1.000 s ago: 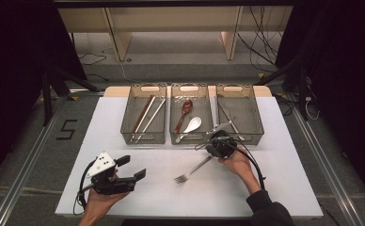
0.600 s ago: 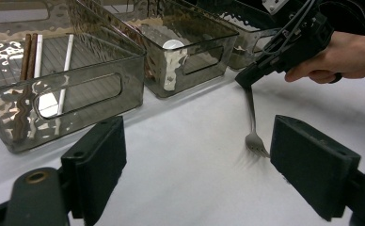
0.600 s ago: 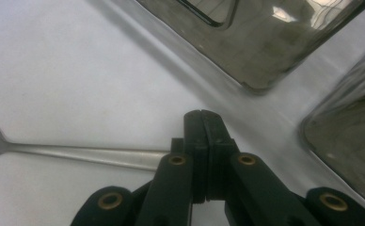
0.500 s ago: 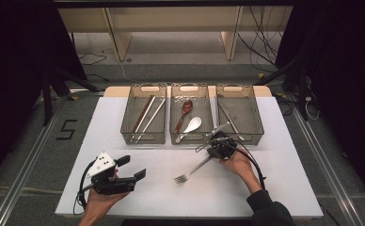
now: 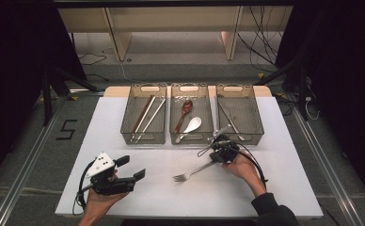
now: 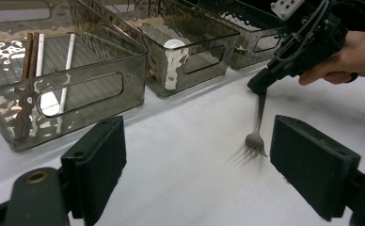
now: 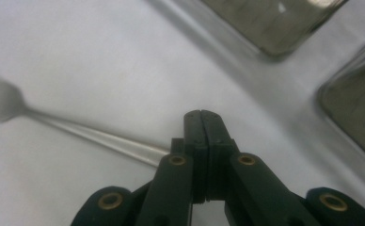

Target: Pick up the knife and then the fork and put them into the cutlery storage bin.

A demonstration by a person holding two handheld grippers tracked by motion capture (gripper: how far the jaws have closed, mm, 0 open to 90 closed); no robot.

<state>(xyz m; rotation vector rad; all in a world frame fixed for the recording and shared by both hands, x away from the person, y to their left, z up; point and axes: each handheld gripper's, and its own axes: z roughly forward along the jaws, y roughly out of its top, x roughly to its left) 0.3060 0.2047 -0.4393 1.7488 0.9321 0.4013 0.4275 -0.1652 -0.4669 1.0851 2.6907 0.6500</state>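
A metal fork (image 5: 190,173) slants over the white table in front of the middle bin, its tines (image 6: 256,143) down at the table surface. My right gripper (image 5: 213,159) is shut on the end of the fork's handle (image 7: 100,136), and its two black jaws meet with the handle coming out at their left side. In the left gripper view the right gripper (image 6: 261,84) shows at the upper right, with a hand behind it. My left gripper (image 5: 131,168) rests at the near left, open with nothing between its jaws (image 6: 204,160), and it faces the fork.
Three smoky clear bins stand side by side at the far side of the table. The left bin (image 5: 143,136) holds chopsticks, the middle bin (image 5: 191,137) holds a brown spoon and a white one, and the right bin (image 5: 251,117) holds a thin metal utensil.
My right gripper has edged slightly toward the near side with the fork. The left gripper has kept still.
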